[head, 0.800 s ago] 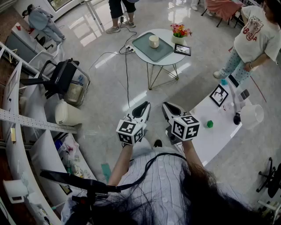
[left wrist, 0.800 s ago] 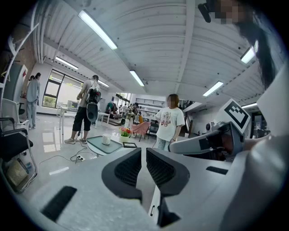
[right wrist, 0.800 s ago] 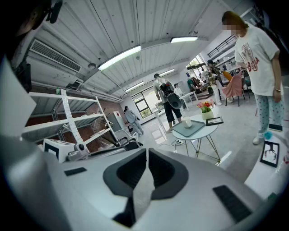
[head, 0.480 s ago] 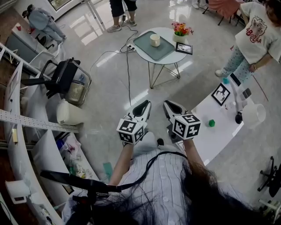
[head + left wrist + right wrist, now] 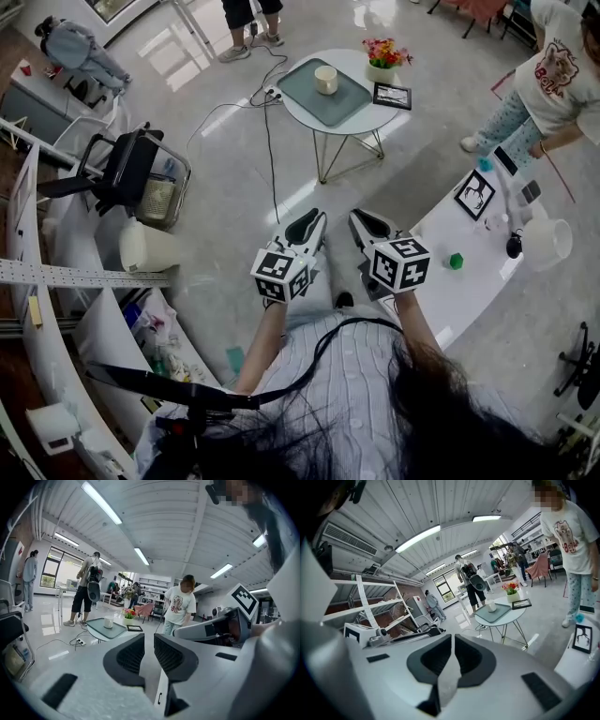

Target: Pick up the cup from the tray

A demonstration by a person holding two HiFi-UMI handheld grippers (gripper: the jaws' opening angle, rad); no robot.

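Here the cup [image 5: 326, 80] stands upright on the grey-green tray [image 5: 323, 105], towards the tray's far end, and the tray lies on a small round desk [image 5: 380, 120] with thin wire legs, well away across the shiny floor from the person who holds the tools. On the same round desk, beside the tray, stand a pot of flowers [image 5: 382, 58] and a dark picture frame [image 5: 392, 96]. The left hand-held gripper [image 5: 312, 220] and the right hand-held gripper [image 5: 362, 222] hang side by side in front of the person's chest, close to one another, both pointing out towards the round desk and well apart from it. In the left gripper view the two dark jaws stand almost together with only a thin slit between them, and nothing is held in them; the cup [image 5: 108, 621] shows small in the distance, left of the jaws. In the right gripper view the jaws likewise sit drawn together and empty, with the cup [image 5: 491, 605] and tray [image 5: 499, 613] far beyond them to the right. A long white desk [image 5: 450, 300] runs along the person's right side, with a small green thing [image 5: 456, 261] on it. A person in a white printed shirt [image 5: 558, 75] stands beyond that desk.
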